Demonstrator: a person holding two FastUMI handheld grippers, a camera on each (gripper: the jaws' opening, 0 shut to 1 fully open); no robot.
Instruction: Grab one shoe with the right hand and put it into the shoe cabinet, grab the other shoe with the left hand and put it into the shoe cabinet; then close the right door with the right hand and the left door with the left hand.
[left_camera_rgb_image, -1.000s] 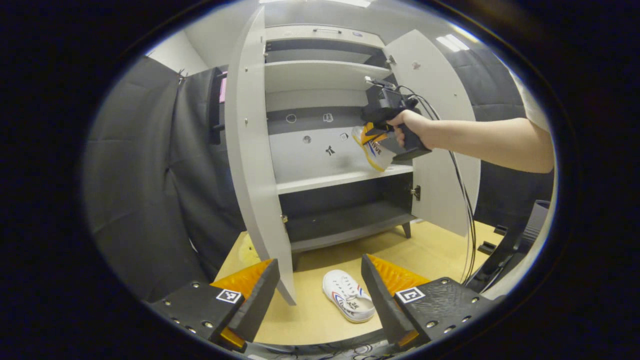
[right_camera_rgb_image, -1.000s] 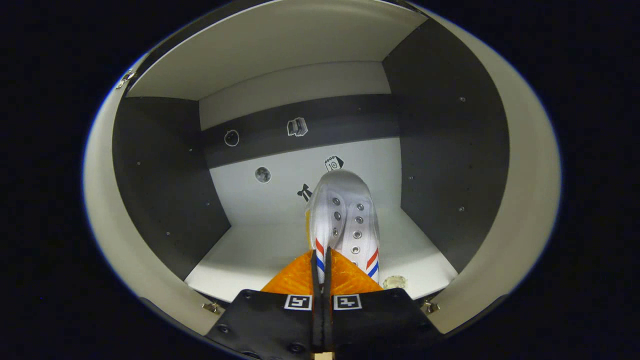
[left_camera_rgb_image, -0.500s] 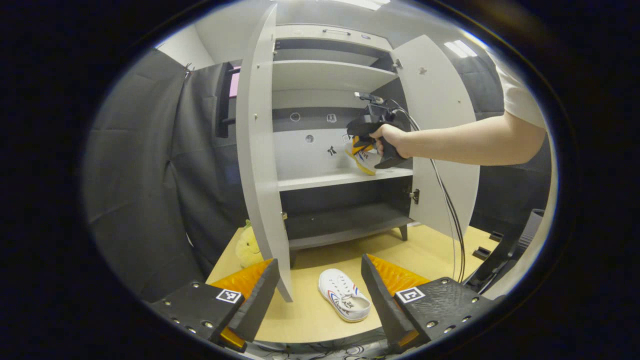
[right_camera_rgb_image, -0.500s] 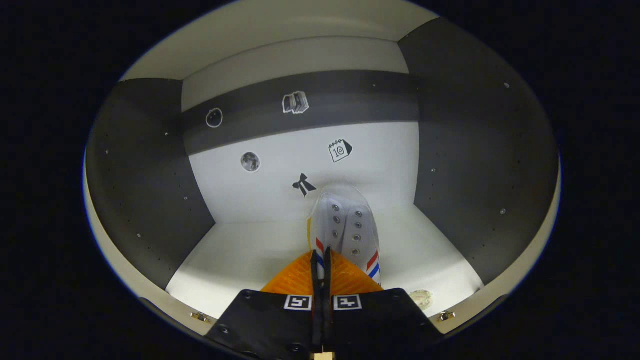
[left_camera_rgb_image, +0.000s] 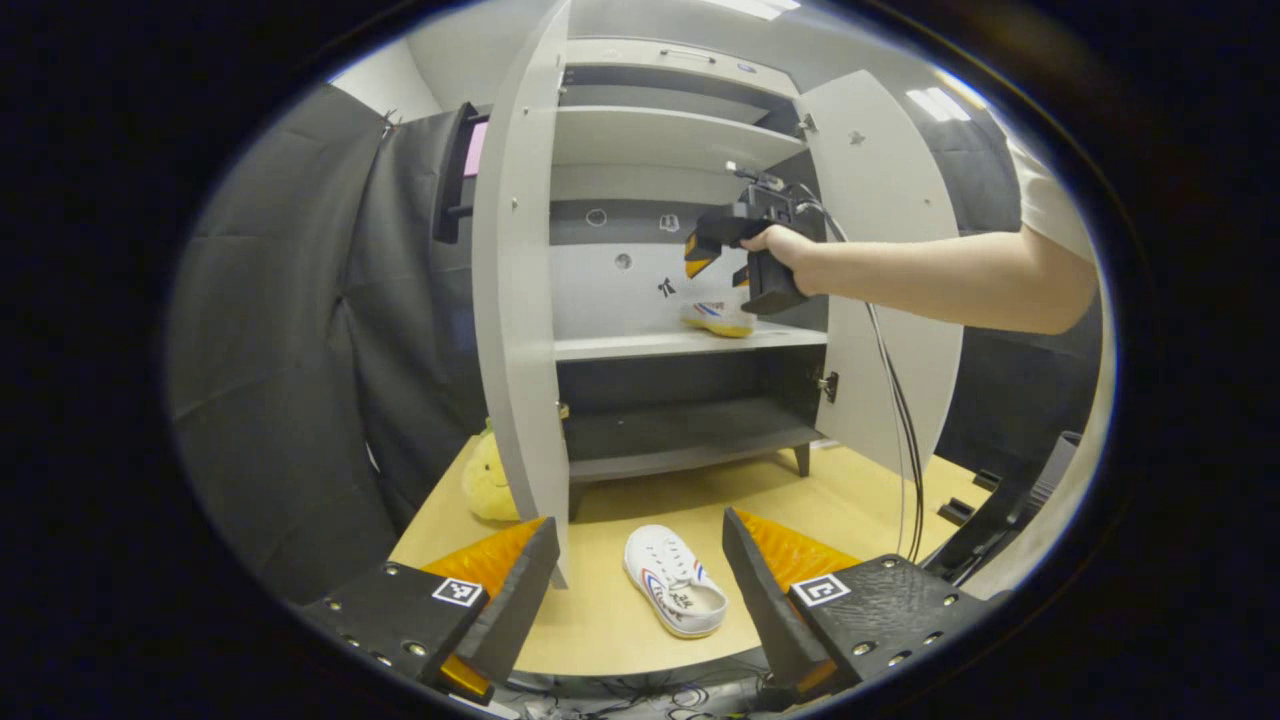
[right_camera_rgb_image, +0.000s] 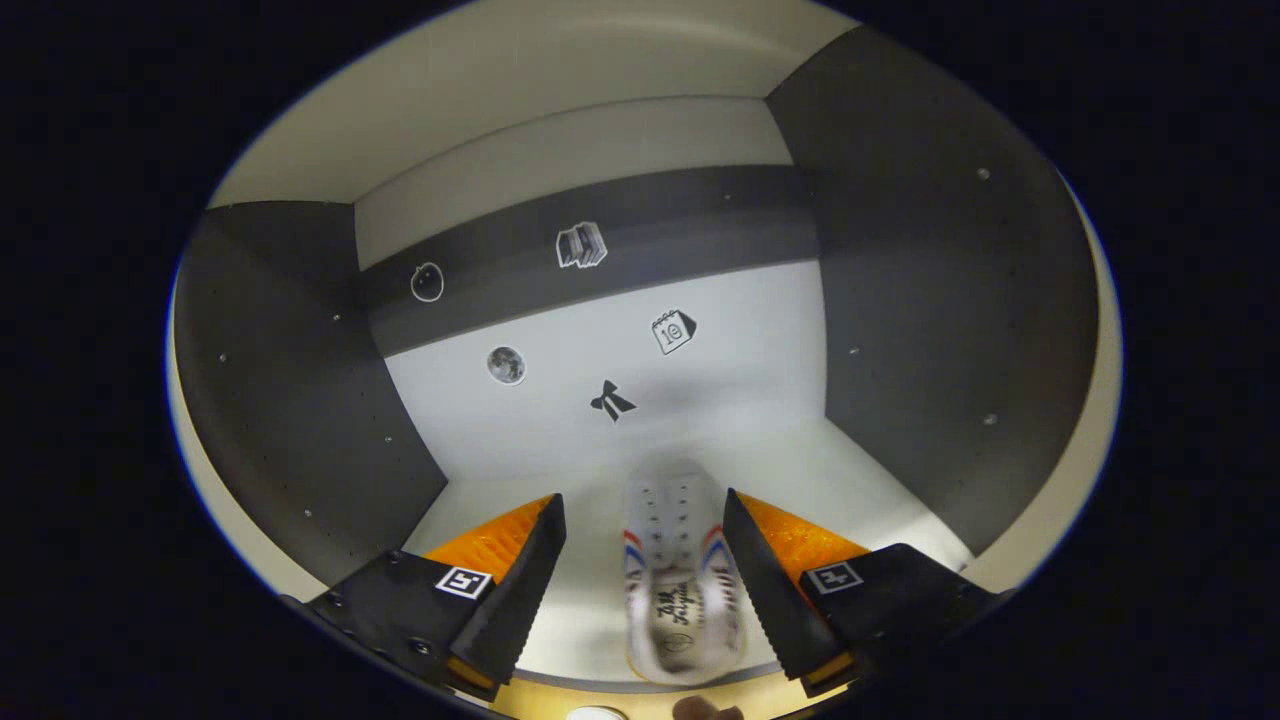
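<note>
Shoe number one (right_camera_rgb_image: 682, 570) lies on the white middle shelf (right_camera_rgb_image: 520, 520) of the shoe cabinet (left_camera_rgb_image: 650, 140), toe toward the back wall, its heel close to the front lip. The right gripper (right_camera_rgb_image: 640, 540) hangs above it with its jaws spread wide and touching nothing; in the left gripper view the same tool sits in a hand (left_camera_rgb_image: 790, 248) in front of that shelf, with cables trailing down past the right door (left_camera_rgb_image: 880, 260).

The second shoe (left_camera_rgb_image: 672, 594) rests on the wooden floor (left_camera_rgb_image: 860, 500) in front of the cabinet, between the spread fingers of the left gripper (left_camera_rgb_image: 640, 590), which is well above it and holds nothing. The left door (left_camera_rgb_image: 520, 300) stands open, its lower edge close to this gripper's left finger.

Risks from here, as I judge them: the shelved shoe's heel seems near the edge, so a door swung shut could catch it or nudge it off. The dangling cables could snag on the right door or its hinge (left_camera_rgb_image: 828, 382) as the hand pulls back. Reaching down for the floor shoe, the left gripper could clip the open left door. A yellow plush toy (left_camera_rgb_image: 488, 486) sits by the cabinet's left foot, clear of the work.
</note>
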